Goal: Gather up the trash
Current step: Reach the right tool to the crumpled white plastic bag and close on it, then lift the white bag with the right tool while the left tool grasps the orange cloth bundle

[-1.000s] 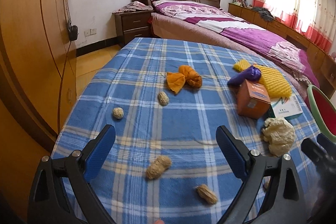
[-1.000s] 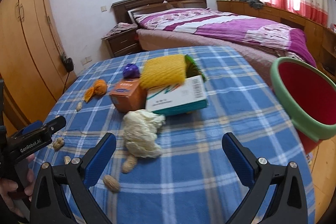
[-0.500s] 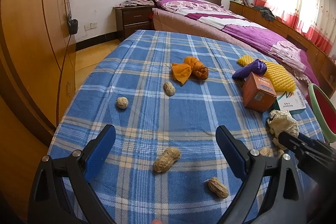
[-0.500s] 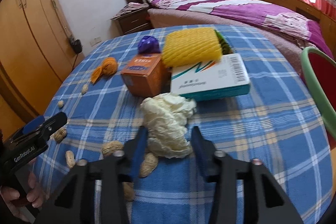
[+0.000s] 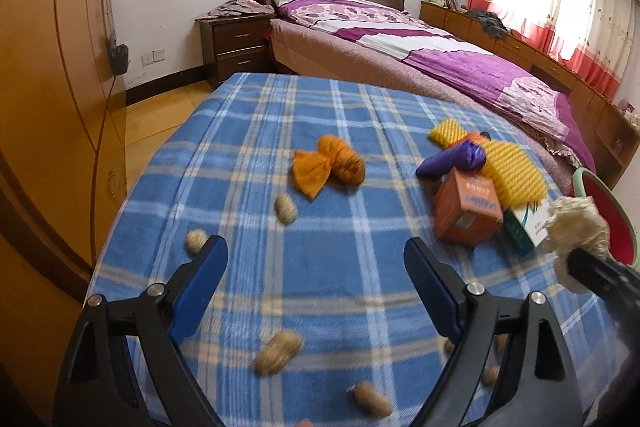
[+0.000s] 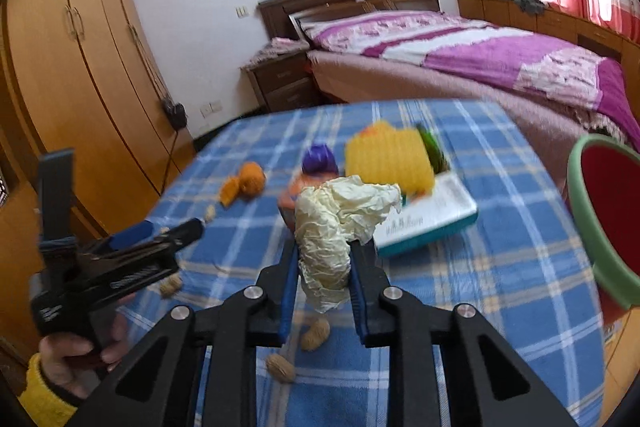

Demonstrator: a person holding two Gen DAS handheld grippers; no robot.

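- Right gripper (image 6: 323,267): jaws, just closing, pinch crumpled paper (image 6: 340,223); its loose top may slip free before the bin (image 6: 580,223).
- Left gripper (image 5: 316,267): jaws spread, narrowing slightly, empty; peanut (image 5: 278,347) lies below them.

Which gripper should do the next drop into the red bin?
Right. The right gripper already pinches the crumpled cream paper wad, and the green-rimmed red bin is on its side. The left gripper is open, holding nothing.

The right gripper (image 6: 323,263) has just been closing and its fingers (image 6: 289,279) now pinch a paper wad (image 6: 336,227) that sticks out past their tips. The left gripper (image 5: 316,267) has narrowed slightly, fingers (image 5: 202,277) still wide apart with nothing between them, its handle in a hand (image 6: 76,355).
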